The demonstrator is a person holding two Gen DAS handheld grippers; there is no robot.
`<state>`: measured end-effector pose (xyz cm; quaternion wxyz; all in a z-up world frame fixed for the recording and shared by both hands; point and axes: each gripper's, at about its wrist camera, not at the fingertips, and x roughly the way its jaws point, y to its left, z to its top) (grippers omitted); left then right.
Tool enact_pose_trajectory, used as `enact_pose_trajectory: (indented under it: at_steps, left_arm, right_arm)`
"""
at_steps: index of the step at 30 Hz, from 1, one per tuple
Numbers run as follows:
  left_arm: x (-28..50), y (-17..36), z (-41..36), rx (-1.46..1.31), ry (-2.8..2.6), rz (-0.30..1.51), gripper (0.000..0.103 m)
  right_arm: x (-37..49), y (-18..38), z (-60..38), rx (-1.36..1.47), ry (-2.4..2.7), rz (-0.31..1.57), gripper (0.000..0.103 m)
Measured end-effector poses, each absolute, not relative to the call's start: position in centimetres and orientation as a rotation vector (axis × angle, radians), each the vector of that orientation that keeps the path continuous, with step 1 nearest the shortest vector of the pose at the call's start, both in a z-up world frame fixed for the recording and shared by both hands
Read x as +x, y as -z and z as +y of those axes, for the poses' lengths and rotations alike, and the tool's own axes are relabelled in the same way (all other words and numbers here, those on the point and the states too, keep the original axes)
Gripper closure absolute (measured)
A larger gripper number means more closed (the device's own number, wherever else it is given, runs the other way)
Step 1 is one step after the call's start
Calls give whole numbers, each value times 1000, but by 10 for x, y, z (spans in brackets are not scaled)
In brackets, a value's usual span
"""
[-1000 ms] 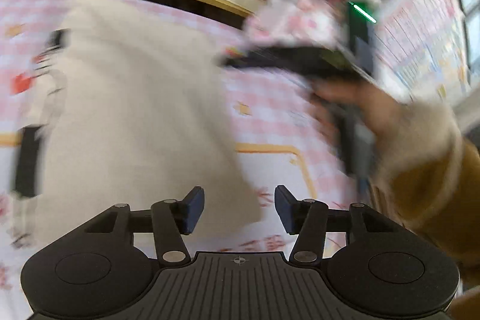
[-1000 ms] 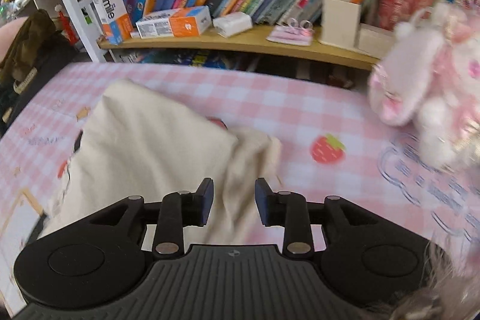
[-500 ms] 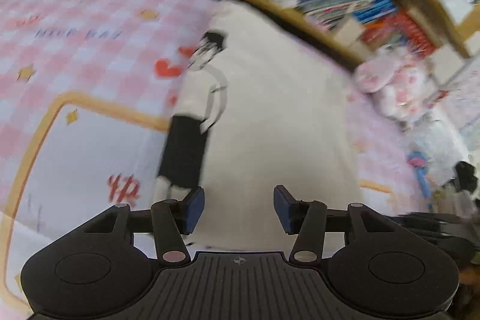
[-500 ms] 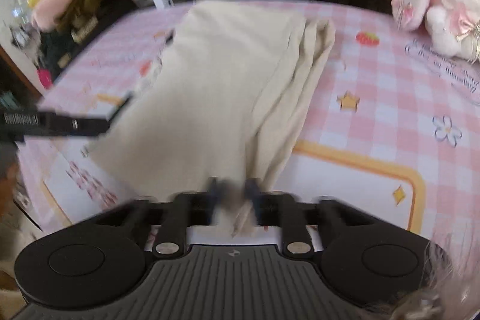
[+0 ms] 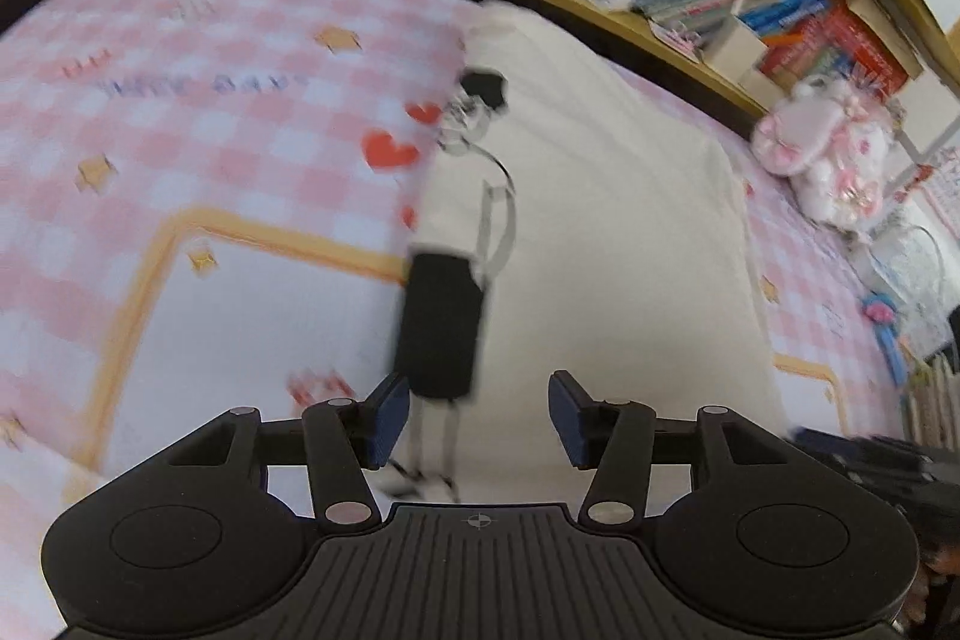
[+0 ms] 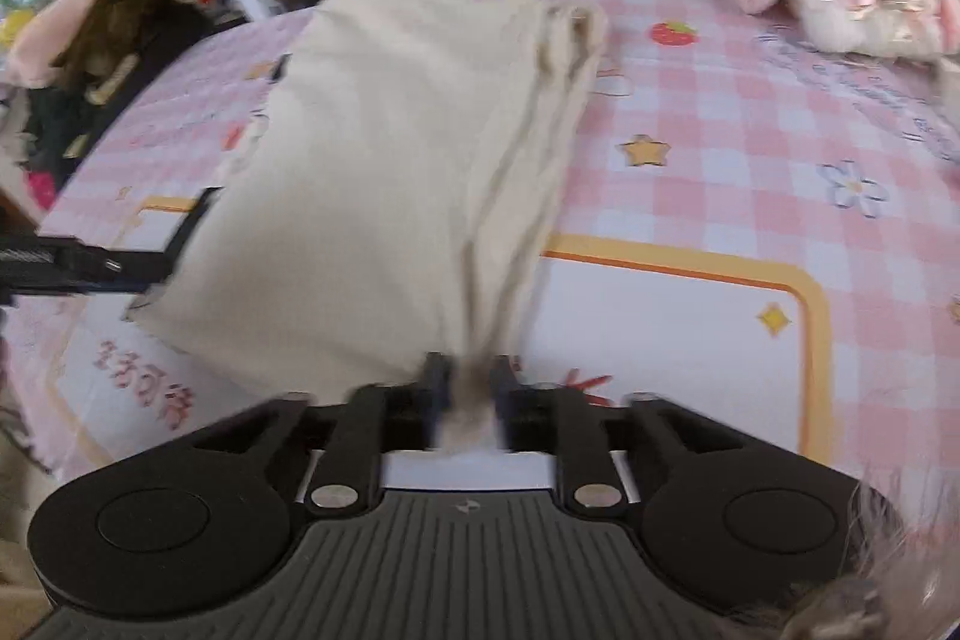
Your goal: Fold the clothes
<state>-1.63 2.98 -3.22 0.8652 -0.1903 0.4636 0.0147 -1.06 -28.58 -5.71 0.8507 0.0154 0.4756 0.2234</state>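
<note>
Cream cotton garment (image 6: pixel 390 172), half-folded on bench; right gripper (image 6: pixel 465 394) opening, hem apparently between its jaws; left gripper (image 5: pixel 477 415) released. Next: regrasp six-o'clock hem.

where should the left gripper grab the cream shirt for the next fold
Probably the near corner of the shirt on its printed side, by the figure's feet. The shirt lies flat as a long strip running away toward the shelf, so its near edge is the closest free edge. Bring the left gripper, now open above that edge, down from the near side. The right gripper, jaws opening, has the other near corner between them.
</note>
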Motion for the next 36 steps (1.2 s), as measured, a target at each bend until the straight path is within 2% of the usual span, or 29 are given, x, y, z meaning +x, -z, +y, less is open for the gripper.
enact_pose_trajectory:
  at_steps: [4,6,7,9,10,15,21,23,27,30,32,33,34,36]
  left_arm:
    - [8,24,53,-411,-10,951,52]
    - [24,24,65,-447,24,943,52]
    - [33,24,73,-475,40,938,52]
    - [50,27,87,-518,58,927,52]
    - [60,28,94,-538,65,919,53]
    - [113,40,120,-601,131,926,54]
    - [175,65,130,-675,226,989,49]
    - [192,73,130,-694,252,1005,44]
    - [219,86,131,-737,311,998,44]
    - [235,94,134,-782,347,978,47]
    - [243,98,136,-814,356,969,53]
    - [247,99,136,-818,358,969,62]
    - [249,97,134,-800,366,964,75]
    - [243,79,125,-681,438,881,85]
  right_arm:
    - [-13,51,-292,113,-438,979,55]
    - [-13,50,-290,138,-420,980,54]
    - [-14,52,-288,139,-403,989,57]
    - [-15,55,-283,156,-371,1011,75]
    - [-16,55,-282,171,-356,1015,76]
    - [-21,56,-276,193,-280,1024,76]
    - [-24,56,-274,225,-212,1020,76]
    - [-26,56,-271,216,-191,1014,75]
    - [-29,55,-265,201,-129,1004,68]
    - [-31,55,-264,215,-95,1000,67]
    - [-33,55,-262,215,-77,1002,67]
    - [-33,55,-261,210,-70,1004,67]
    - [-34,54,-259,205,-62,1006,67]
    - [-35,54,-258,205,-52,1008,67]
